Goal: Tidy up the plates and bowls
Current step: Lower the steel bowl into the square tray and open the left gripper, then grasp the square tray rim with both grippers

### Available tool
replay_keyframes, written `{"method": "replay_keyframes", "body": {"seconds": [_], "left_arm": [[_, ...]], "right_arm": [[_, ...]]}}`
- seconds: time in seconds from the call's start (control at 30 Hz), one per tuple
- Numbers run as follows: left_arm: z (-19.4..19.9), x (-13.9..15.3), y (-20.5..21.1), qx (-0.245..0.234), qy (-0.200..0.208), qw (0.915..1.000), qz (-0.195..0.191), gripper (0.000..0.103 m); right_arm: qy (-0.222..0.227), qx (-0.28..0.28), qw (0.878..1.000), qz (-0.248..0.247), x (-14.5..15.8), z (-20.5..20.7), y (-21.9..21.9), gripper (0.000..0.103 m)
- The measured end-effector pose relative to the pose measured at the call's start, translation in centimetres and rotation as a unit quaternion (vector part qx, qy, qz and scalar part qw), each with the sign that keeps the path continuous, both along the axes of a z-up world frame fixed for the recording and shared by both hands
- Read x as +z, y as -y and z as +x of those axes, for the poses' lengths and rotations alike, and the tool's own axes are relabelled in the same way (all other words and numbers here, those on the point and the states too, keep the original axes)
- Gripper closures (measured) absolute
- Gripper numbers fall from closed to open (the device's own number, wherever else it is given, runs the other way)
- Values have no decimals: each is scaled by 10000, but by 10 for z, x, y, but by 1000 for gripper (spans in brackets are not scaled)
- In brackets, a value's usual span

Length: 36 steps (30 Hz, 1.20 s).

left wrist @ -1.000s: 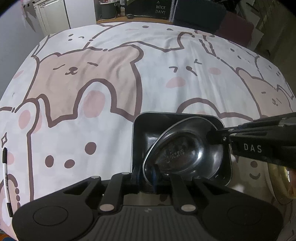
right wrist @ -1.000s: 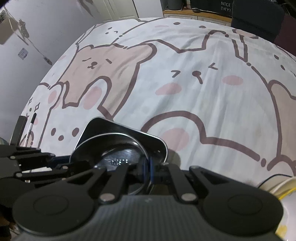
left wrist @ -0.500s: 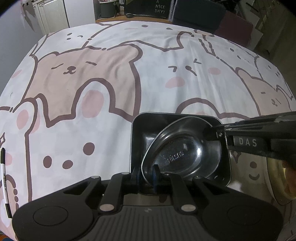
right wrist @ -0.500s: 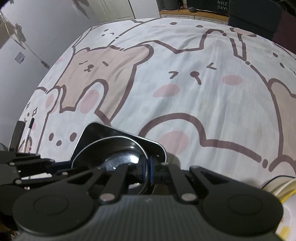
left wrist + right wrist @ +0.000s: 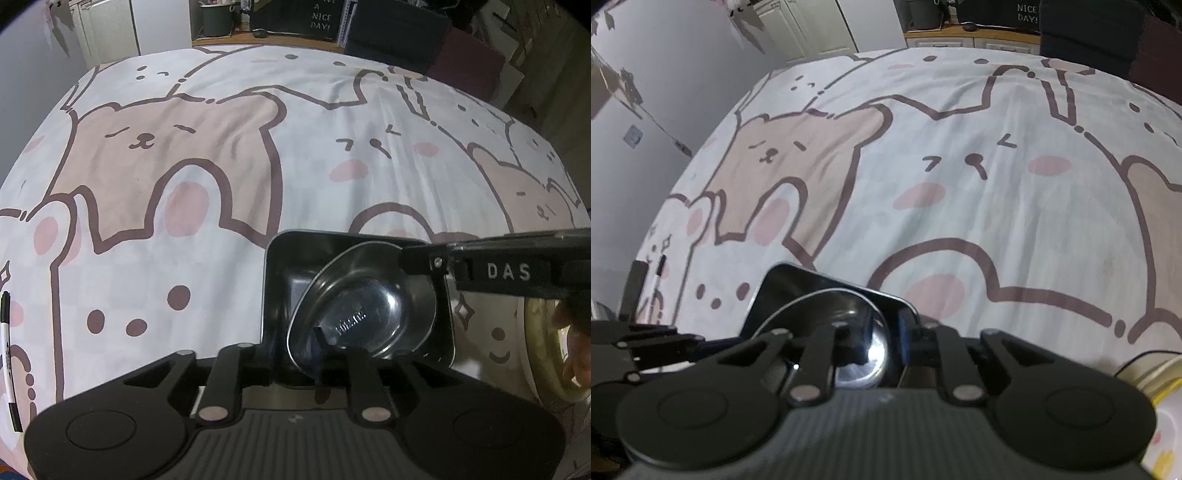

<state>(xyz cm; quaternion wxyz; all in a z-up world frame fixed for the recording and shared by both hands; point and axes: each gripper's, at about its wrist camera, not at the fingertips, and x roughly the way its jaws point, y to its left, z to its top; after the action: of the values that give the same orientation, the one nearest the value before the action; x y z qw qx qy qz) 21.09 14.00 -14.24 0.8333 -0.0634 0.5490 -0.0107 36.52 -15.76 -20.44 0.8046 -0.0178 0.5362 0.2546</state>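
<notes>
A round steel bowl (image 5: 369,306) lies tilted inside a black square dish (image 5: 280,280) on the bear-print bedsheet. My left gripper (image 5: 297,349) is at the bowl's near rim. Its jaws are opening, with the rim in the gap and the pads off it. From the right, a finger (image 5: 417,258) of my right gripper reaches the bowl's far right rim. In the right wrist view, the right gripper (image 5: 882,341) straddles the rim of the bowl (image 5: 820,310) over the dish (image 5: 783,284). Its jaws are opening too, and a gap shows beside the rim.
A pale dish with a yellowish rim (image 5: 546,350) sits just right of the black dish, with a hand (image 5: 576,354) over it. A pen (image 5: 7,354) lies at the sheet's left edge. Open sheet stretches ahead to a desk at the far end.
Both grippers were shut on the bowl's rim; their fingers now stand apart on either side of it. The bowl stays in the black dish and neither hand has shifted.
</notes>
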Motion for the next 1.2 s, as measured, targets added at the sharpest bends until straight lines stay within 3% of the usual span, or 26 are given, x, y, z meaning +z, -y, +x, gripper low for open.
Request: {"method": "replay_keyframes", "body": {"seconds": [0.23, 0.43, 0.57, 0.77, 0.83, 0.9, 1.1, 1.2], "left_arm": [[-3, 10, -1, 0, 140, 9998, -148, 68], [-6, 19, -5, 106, 324, 9993, -161, 60], [-6, 21, -10, 205, 403, 9989, -143, 40], [-2, 18, -21, 363, 511, 9980, -68, 15], [-1, 17, -25, 431, 577, 9974, -39, 7], [1, 15, -30, 497, 618, 9968, -58, 2], [12, 8, -44, 663, 421, 9969, -112, 0], [15, 5, -48, 692, 348, 9969, -132, 0]], "right_arm": [[82, 69, 9999, 134, 11, -6, 0, 53], [250, -5, 9993, 262, 26, -9, 13, 45], [310, -146, 9988, 352, 34, -11, 24, 40], [533, -395, 9973, 305, 41, -21, 40, 14], [503, -424, 9973, 313, 41, -23, 44, 0], [442, -488, 9973, 330, 39, -25, 47, 1], [257, -766, 9965, 206, 27, -29, 60, 1], [-52, -808, 9962, 309, 19, -27, 64, 2]]}}
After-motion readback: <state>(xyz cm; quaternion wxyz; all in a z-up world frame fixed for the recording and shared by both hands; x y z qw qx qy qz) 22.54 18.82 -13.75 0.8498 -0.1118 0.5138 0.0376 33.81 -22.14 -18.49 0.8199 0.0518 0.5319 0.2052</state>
